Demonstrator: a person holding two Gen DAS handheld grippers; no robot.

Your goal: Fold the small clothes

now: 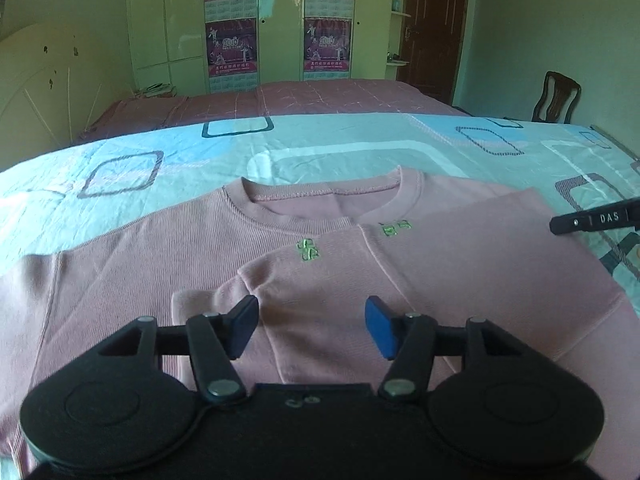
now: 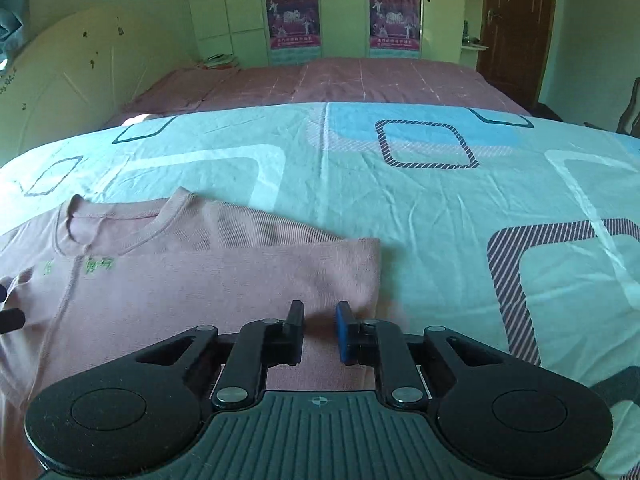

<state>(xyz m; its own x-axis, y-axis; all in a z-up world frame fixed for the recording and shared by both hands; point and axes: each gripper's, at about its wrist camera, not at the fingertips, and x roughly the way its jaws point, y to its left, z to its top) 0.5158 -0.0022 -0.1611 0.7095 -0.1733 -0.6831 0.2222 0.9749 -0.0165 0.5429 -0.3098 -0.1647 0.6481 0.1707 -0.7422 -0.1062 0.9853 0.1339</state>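
A small pink sweatshirt lies flat on the bed, collar away from me, with green embroidery below the collar. Its right side and sleeve are folded in over the chest. My left gripper is open and empty, hovering low over the folded sleeve's cuff at the shirt's middle. My right gripper is open with a narrower gap, empty, low over the folded right part of the sweatshirt near its right edge. A tip of the right gripper shows at the right edge of the left wrist view.
A light blue sheet with square patterns covers the near bed. A second bed with a pink cover lies behind it. A wardrobe with posters, a door and a wooden chair stand at the back.
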